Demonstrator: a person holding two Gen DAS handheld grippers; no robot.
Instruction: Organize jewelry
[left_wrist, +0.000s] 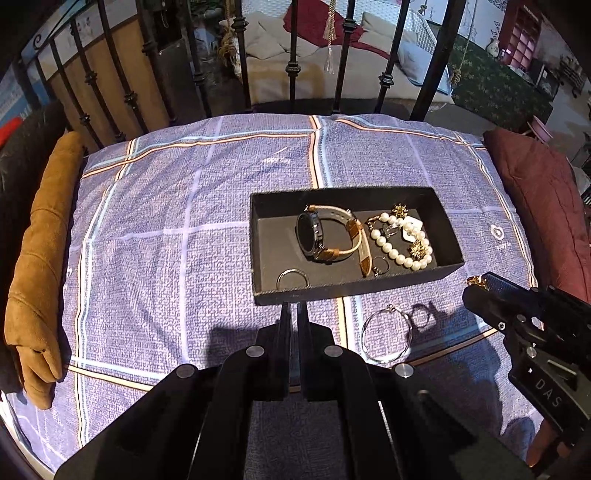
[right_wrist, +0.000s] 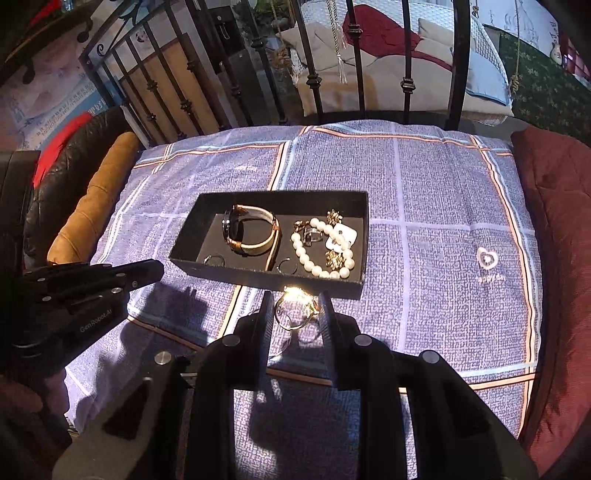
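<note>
Right hand-held gripper (right_wrist: 295, 314) pinches a gold ring (right_wrist: 295, 314) by its rim; could slip short of the black rectangular tray (right_wrist: 258, 282). Left hand-held gripper (left_wrist: 293, 317) clenched, empty.

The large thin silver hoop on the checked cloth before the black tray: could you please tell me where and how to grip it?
Probably the near-left rim of the large thin silver hoop, from steeply above, with one tool finger inside the loop and one outside. It lies flat on the soft purple checked cloth, so a sideways approach finds no edge.
</note>
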